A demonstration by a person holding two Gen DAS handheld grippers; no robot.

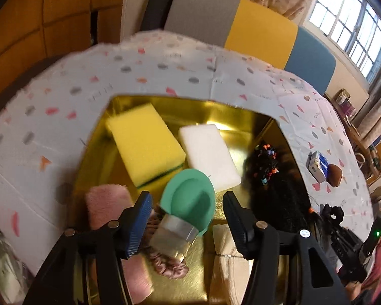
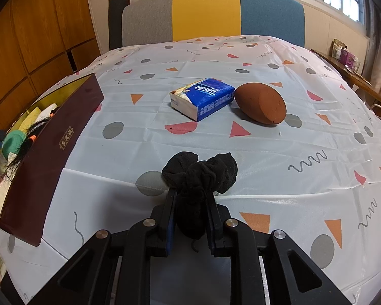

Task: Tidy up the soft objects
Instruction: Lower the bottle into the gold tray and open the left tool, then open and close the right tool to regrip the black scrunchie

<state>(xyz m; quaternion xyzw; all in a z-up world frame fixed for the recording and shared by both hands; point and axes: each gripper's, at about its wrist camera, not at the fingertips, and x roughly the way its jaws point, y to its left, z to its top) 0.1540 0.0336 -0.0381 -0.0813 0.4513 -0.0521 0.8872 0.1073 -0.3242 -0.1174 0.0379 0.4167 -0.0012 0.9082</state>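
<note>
A gold-lined box point(image 1: 241, 106) holds a yellow sponge point(image 1: 144, 145), a white sponge point(image 1: 208, 155), a pink fluffy cloth point(image 1: 106, 206), a pink scrunchie point(image 1: 170, 264), a beige cloth point(image 1: 228, 267) and black hair with coloured beads point(image 1: 269, 170). My left gripper point(image 1: 188, 198) is open over the box. A green-capped clear piece point(image 1: 188, 198) lies between its fingers, and neither pad presses on it. My right gripper point(image 2: 191, 195) is shut on a black scrunchie point(image 2: 198, 172) just above the tablecloth, to the right of the box's maroon wall point(image 2: 50, 152).
On the patterned tablecloth point(image 2: 266, 152) beyond the right gripper lie a blue tissue pack point(image 2: 203, 97) and a brown egg-shaped sponge point(image 2: 261, 103). A grey, yellow and blue chair back point(image 2: 210, 12) stands at the far edge. Wooden cabinets are on the left and a window on the right.
</note>
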